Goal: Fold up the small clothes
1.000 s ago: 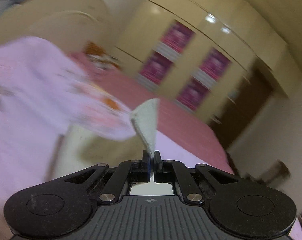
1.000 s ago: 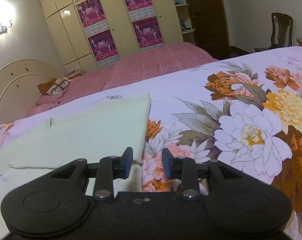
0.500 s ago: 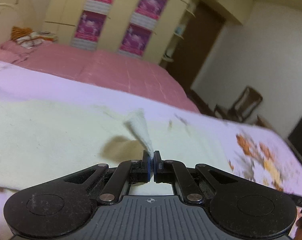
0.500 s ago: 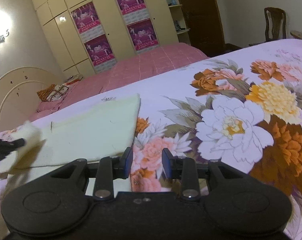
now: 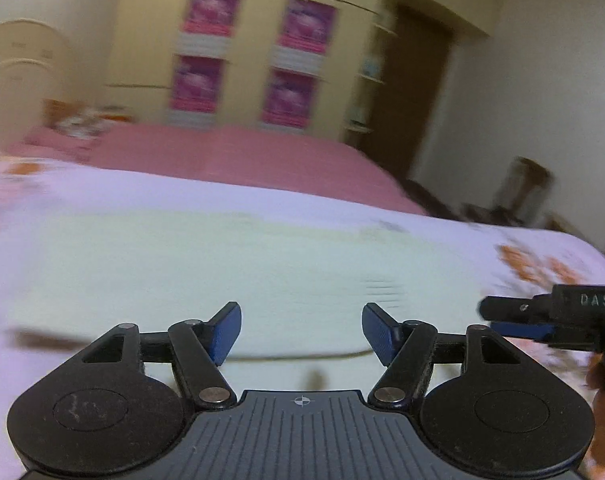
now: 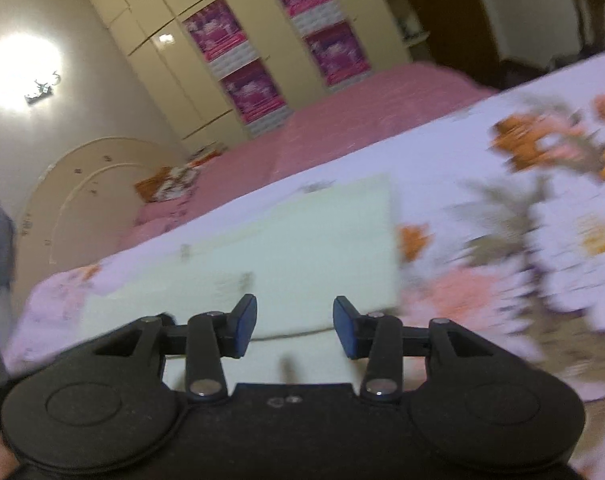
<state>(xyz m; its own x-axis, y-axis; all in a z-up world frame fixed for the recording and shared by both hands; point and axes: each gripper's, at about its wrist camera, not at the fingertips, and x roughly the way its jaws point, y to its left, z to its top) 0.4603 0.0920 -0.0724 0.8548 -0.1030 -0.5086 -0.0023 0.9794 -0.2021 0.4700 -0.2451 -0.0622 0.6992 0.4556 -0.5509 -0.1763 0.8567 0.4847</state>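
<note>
Cloth (image 5: 230,264), pale cream and folded, is lying flat on the floral bedspread (image 6: 542,184). Left gripper (image 5: 301,330) and right gripper (image 6: 295,326) are hovering over its near edge, both spread and gripping nothing. Soft, light fabric is likely best pinched at corners.

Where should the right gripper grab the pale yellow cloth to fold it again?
Probably at the near right corner of the pale yellow cloth, where its straight right edge meets the near edge. The cloth lies flat on the flowered bedsheet, so only an edge gives the fingers something to pinch. The right gripper is open and just short of that edge; coming in low from the near side looks best.
</note>
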